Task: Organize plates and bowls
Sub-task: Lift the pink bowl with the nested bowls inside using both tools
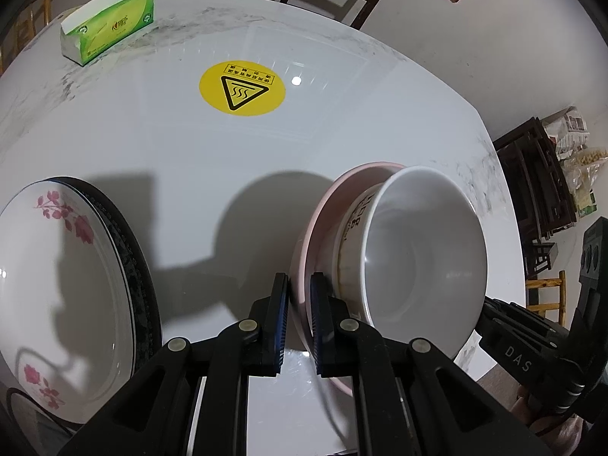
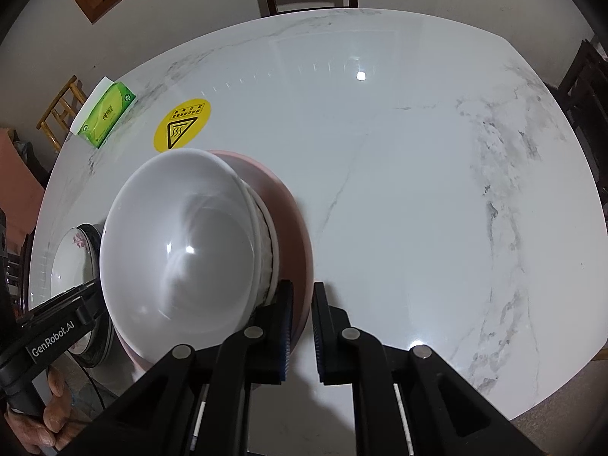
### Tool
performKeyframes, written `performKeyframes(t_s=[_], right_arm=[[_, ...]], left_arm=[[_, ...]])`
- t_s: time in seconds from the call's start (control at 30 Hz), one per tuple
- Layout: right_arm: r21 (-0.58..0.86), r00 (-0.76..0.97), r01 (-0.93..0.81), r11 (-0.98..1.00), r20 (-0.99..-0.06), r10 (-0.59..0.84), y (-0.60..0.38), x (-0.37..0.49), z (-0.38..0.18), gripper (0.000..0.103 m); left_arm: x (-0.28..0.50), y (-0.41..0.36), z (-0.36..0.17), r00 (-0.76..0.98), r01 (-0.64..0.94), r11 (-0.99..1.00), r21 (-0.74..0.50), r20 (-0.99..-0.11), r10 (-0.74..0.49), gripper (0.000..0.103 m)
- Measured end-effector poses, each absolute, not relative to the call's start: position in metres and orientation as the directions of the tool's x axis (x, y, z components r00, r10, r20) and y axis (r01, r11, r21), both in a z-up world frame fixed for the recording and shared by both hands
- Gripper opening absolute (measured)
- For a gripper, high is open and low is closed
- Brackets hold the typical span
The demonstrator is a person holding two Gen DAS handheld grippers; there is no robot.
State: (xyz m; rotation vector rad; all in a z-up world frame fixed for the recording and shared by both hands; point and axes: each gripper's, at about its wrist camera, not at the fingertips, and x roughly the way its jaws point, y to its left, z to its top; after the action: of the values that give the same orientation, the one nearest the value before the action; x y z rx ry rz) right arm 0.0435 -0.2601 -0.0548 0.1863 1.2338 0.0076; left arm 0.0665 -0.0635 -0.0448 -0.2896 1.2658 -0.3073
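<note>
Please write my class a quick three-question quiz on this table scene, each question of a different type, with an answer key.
1. Fill in: the warning sticker on the marble table is coloured ____.
2. True or false: the floral plate lies on a dark-rimmed plate.
3. The left gripper and the right gripper both have their jaws shut on: A the pink plate's rim; B the floral plate's rim; C the table's edge.
Key: 1 yellow; 2 true; 3 A.
</note>
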Motion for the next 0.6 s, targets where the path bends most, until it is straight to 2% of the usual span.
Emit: performKeyframes(t_s=[0.6], right_arm=[[0.130, 0.332, 0.059, 0.990, -0.937, 0.103, -0.242, 0.039, -0.044, 0.010]], left_arm=[[0.061, -0.047, -0.033, 0.290, 0.054, 0.927, -0.371, -0.882, -0.370, 0.007]])
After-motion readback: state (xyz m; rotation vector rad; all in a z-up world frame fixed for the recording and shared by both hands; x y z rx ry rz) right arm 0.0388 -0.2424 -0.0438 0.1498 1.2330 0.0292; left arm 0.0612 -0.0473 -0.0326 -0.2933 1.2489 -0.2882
